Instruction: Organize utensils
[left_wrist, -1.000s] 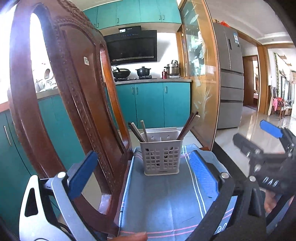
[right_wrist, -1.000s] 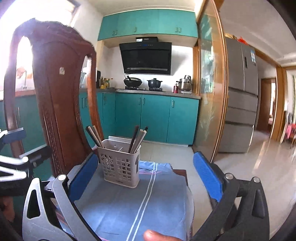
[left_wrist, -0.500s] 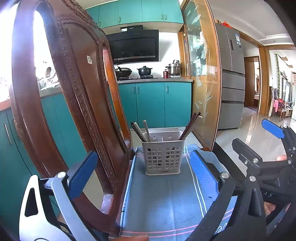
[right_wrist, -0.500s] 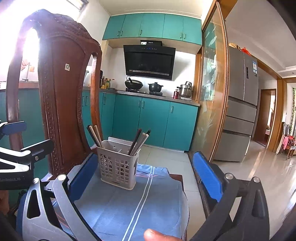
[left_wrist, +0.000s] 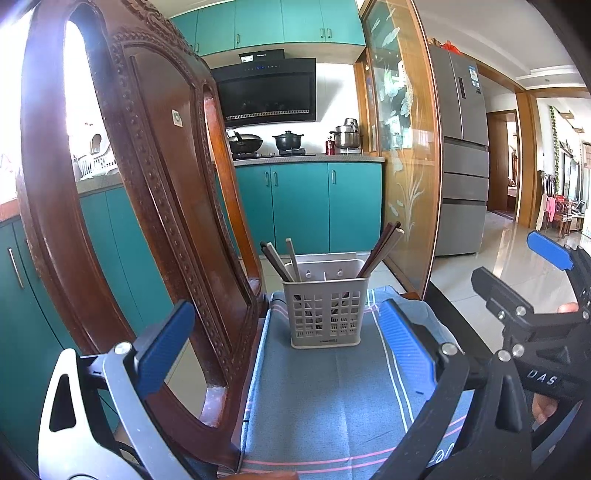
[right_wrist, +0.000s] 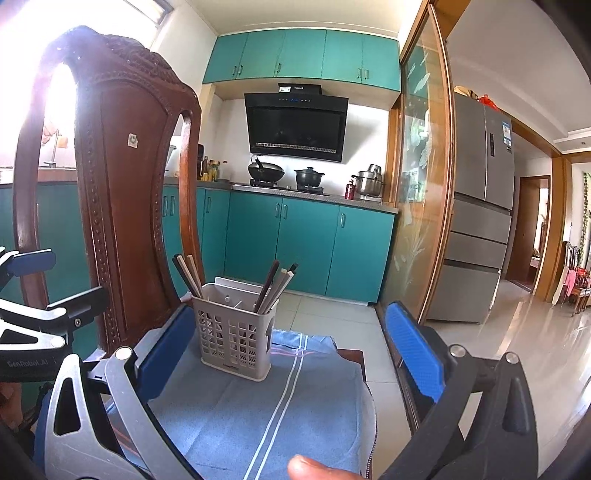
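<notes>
Both blue-padded grippers, left gripper (left_wrist: 284, 347) and right gripper (right_wrist: 291, 350), are hovering wide open and empty before the grey slotted plastic utensil basket (left_wrist: 325, 302), which is keeping wooden chopsticks (left_wrist: 380, 249) upright on a blue striped cloth (left_wrist: 332, 398).

A carved wooden chair (left_wrist: 155, 206) stands before teal cabinets (right_wrist: 295, 243), a black range hood (right_wrist: 295, 125) and a steel fridge (right_wrist: 480, 206).

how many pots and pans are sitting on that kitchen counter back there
3: a black wok on the left, a black lidded pot beside it, and a steel pot at the counter's right end. Others may be hidden behind the chair.
</notes>
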